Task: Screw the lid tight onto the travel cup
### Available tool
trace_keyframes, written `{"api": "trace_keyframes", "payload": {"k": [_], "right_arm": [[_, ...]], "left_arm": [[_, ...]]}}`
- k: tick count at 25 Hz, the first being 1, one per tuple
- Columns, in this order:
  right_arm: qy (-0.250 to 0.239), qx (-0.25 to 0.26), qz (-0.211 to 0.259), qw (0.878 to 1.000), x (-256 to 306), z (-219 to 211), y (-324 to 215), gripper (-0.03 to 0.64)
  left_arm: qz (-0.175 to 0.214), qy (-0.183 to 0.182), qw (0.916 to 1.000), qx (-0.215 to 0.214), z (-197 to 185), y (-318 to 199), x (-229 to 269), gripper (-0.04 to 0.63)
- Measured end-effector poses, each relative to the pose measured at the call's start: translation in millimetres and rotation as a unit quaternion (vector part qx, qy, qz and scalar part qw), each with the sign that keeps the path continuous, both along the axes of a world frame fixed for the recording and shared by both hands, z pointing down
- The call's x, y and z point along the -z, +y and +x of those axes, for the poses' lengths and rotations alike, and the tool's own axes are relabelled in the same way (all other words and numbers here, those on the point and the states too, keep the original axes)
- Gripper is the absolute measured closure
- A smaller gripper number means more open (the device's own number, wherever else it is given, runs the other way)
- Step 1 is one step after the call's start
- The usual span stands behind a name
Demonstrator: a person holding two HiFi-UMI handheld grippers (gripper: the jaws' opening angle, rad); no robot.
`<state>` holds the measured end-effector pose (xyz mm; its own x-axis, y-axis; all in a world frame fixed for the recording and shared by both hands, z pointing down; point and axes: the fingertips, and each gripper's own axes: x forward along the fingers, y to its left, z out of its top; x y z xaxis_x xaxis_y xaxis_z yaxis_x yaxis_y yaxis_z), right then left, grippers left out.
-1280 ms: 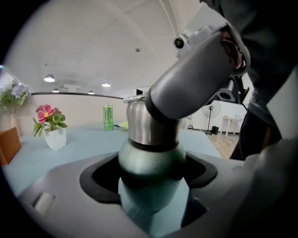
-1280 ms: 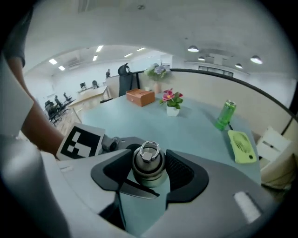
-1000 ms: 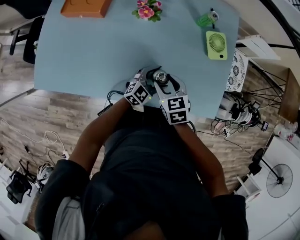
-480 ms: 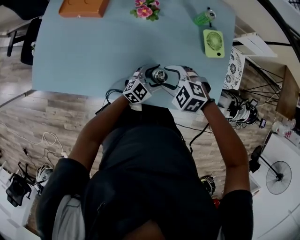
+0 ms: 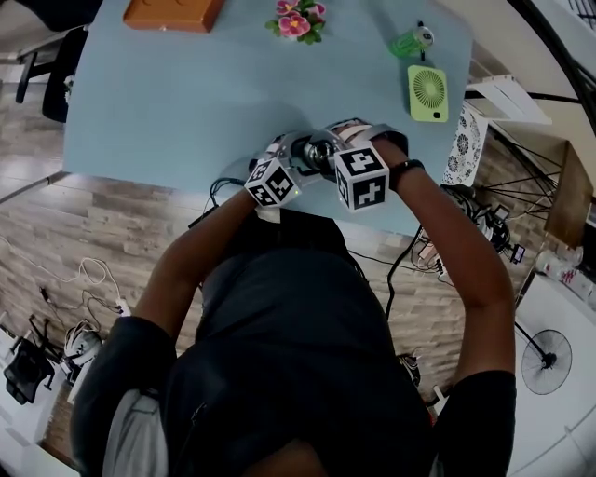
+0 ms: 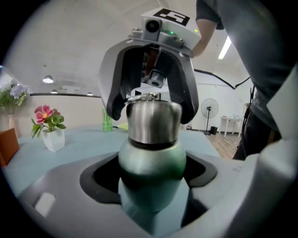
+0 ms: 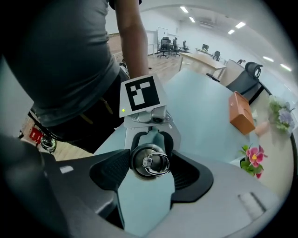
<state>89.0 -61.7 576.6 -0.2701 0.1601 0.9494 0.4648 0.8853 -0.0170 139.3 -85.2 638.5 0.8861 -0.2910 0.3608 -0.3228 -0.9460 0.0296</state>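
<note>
right hand-held gripper [image 7: 150, 166] has just opened its jaws around the lid [image 6: 153, 122].

Three cameras crowding one cup

From head height we are looking steeply down at the tabletop's [image 5: 186, 102] near edge. Riding the left gripper [image 5: 292, 155], we are facing almost level toward the far edge, very close. Riding the right gripper [image 5: 330, 149], we are peering down, close. All three views are sharing the travel cup [image 6: 151, 162] and lid [image 7: 149, 160].

travel cup [image 5: 316, 153] mostly hidden, orange box [image 5: 172, 13] cropped
</note>
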Motion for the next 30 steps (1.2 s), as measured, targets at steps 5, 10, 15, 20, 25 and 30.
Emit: {"api": "trace_keyframes", "payload": {"k": [5,10,15,20,25,30], "right_arm": [[-0.025,-0.078,-0.018,0.996,1.2,-1.5,-3.3,0.353],[-0.071,-0.243,-0.036,0.967,3.1,-3.3,-10.5,0.354],[-0.122,-0.408,-0.029,0.904,3.4,-2.5,-19.7,0.354],[-0.169,-0.540,-0.006,0.825,6.4,1.4,-26.1,0.354],[-0.189,-0.626,0.031,0.756,12.3,5.0,-33.1,0.354],[-0.203,-0.649,0.033,0.732,12.3,5.4,-28.4,0.353]], "left_arm": [[0.000,-0.001,1.0000,-0.001,-0.4,1.5,-0.1,0.176],[-0.001,-0.001,1.0000,0.000,-0.9,1.6,0.2,0.176],[0.001,-0.001,1.0000,0.002,-0.9,0.3,-1.0,0.176],[0.000,-0.002,1.0000,0.002,-1.2,1.2,-0.1,0.176],[0.004,-0.002,1.0000,0.004,-0.8,-1.4,-1.0,0.176],[-0.001,-0.006,1.0000,0.000,-1.8,5.0,-1.2,0.176]]}}
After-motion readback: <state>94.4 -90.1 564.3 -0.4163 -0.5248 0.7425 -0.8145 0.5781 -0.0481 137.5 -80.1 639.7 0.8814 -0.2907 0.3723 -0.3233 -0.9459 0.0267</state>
